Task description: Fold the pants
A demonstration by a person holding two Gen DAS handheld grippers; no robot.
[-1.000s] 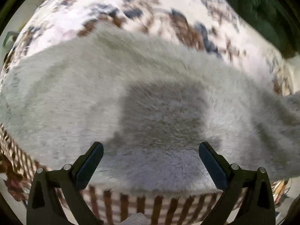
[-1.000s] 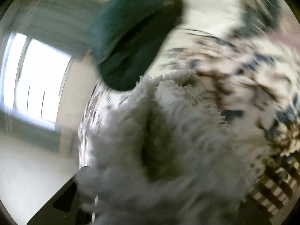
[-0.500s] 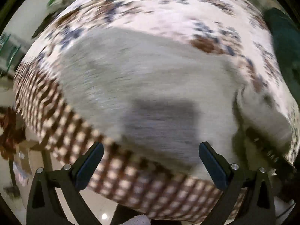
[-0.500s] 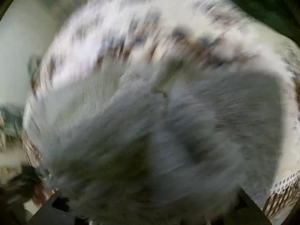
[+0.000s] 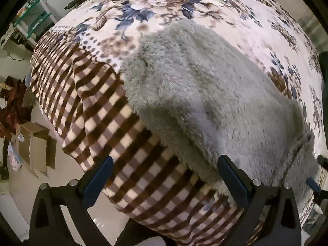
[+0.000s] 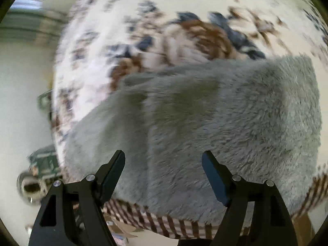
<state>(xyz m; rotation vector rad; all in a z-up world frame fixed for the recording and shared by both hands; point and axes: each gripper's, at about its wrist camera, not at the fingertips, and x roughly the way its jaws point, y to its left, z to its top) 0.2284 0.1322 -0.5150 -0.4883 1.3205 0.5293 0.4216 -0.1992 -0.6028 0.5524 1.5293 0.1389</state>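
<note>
- Since the grey fleece pants lie as one compact, thick slab on the bed's floral blanket, we judge that a fold has been laid and that we are between folds, with both tools off the cloth.
- In the left wrist view the pants run from about 11 o'clock down to 4 o'clock, and their near edge overhangs the checked border of the blanket at the bed's edge.
- Our left tool is spread wide and grasps nothing; its fingers hover over the checked border and the near hem of the pants, and we cannot tell whether they brush the pile.
- Our right tool is likewise released, jaws well apart, poised above the near edge of the pants; this view is blurred, so we cannot say whether it touches.
- At the far right of the left view, near 4 o'clock, a seamed band of the pants is visible, though whether it is waistband or cuff we cannot say.
- We think the next move calls for picking one short end, closing each tool on a corner through all layers, and carrying it over to the opposite end.
- The pile is thick and springy, so we expect a shallow pinch to catch only the top layer.
</note>
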